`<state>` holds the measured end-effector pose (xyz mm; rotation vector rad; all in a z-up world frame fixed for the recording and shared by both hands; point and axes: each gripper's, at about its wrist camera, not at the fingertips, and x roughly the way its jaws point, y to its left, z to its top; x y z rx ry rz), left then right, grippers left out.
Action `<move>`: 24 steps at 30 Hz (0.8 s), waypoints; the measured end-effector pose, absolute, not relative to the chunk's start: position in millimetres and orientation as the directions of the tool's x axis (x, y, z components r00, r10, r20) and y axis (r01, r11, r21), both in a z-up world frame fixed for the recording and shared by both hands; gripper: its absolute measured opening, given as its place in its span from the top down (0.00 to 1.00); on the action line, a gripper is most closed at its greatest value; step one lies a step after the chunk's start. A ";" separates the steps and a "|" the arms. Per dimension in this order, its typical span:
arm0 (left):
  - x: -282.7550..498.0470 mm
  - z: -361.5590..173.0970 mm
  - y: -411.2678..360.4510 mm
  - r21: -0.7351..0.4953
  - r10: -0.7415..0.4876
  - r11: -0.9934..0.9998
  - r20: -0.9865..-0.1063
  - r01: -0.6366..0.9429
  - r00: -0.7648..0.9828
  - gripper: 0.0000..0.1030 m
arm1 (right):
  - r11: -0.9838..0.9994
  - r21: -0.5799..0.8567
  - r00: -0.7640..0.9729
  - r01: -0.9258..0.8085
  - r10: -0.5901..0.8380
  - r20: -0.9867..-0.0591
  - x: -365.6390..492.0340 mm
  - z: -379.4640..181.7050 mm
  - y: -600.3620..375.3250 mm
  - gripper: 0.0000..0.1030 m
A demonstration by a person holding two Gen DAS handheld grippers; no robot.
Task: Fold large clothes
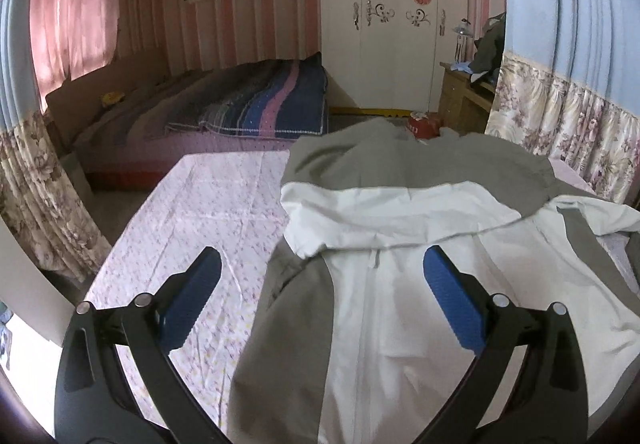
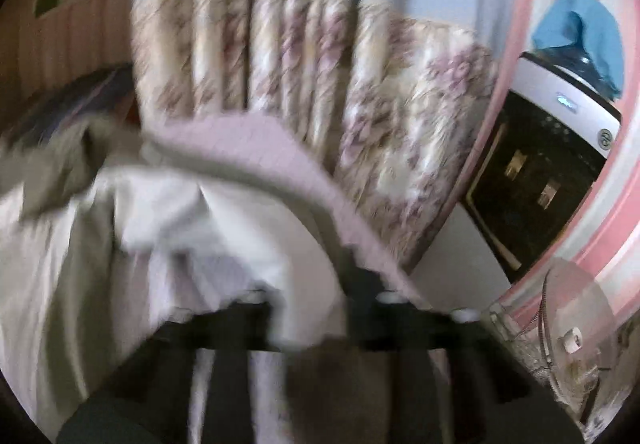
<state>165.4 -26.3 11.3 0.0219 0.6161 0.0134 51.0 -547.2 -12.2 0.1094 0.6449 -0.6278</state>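
Pink-striped walls, a white wardrobe (image 1: 400, 23) and a made bed (image 1: 224, 111) fill the back of this bedroom; nearer, a floral sheet (image 1: 192, 228) covers the work surface, with flowered curtains (image 2: 320, 91) hanging close on the far side.

On that sheet lies the jacket (image 1: 400, 284), grey and white, taking up the right half and running off toward the curtains. It looks barely started: the body is spread roughly flat with its zip line running up the middle, the grey hood end heaped loosely at the far side, one white panel flipped over near the collar. I see no neat fold yet, so I judge nearly all the folding is left.

Above the jacket's near part hovers the left gripper (image 1: 320, 292), level, pointing along the garment, its blue pads (image 1: 454, 296) spread wide with nothing between them.

Over at the curtain-side edge, the right gripper (image 2: 308, 324) is heavily blurred; white cloth appears bunched between its fingers, but I cannot tell whether it is gripping.
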 end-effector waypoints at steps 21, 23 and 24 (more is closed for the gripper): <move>294.9 48.0 -6.6 -0.089 -0.033 0.996 -0.577 -0.022 0.816 0.03 | 0.864 0.471 0.926 -0.176 0.307 -0.218 250.5 85.6 -417.3 0.87; 295.5 42.5 -10.9 -0.083 -0.034 0.996 -0.580 -0.017 0.814 0.03 | 0.870 0.447 0.894 -0.209 0.355 -0.272 272.0 71.6 -374.2 0.87; 296.1 37.7 -13.0 -0.081 -0.037 0.997 -0.586 -0.013 0.809 0.03 | 0.871 0.439 0.878 -0.220 0.373 -0.300 281.1 61.8 -352.7 0.87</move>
